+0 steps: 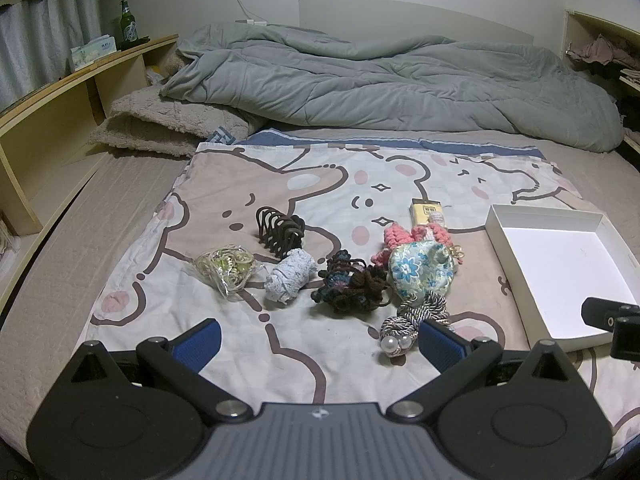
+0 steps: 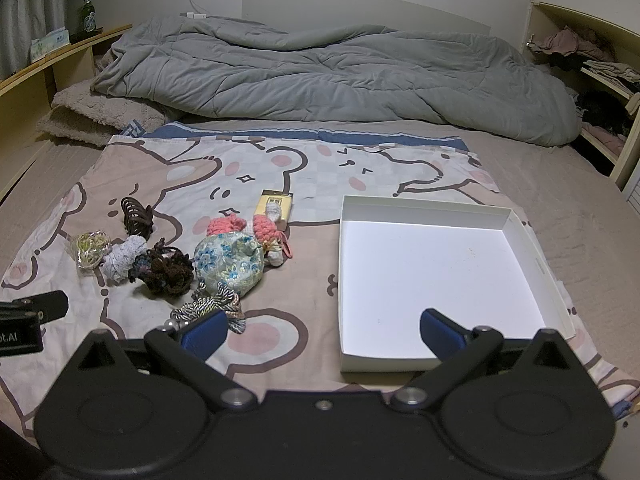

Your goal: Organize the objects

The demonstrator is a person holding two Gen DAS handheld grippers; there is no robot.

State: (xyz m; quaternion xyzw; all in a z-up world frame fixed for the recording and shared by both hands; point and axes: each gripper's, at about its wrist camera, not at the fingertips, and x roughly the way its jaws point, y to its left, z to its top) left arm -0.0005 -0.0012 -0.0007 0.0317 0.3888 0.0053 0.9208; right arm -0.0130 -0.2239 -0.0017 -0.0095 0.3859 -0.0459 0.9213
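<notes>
Both grippers' fingers spread, empty | bear-print sheet [image 2: 280, 168] on bed | grey duvet [image 2: 320, 76] behind

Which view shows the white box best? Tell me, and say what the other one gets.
The right wrist view: the white box lies whole in frame, all four walls and its bare floor visible, with the right gripper open in front of it. The left wrist view shows the box at its right edge, squeezed and partly hidden.
</notes>
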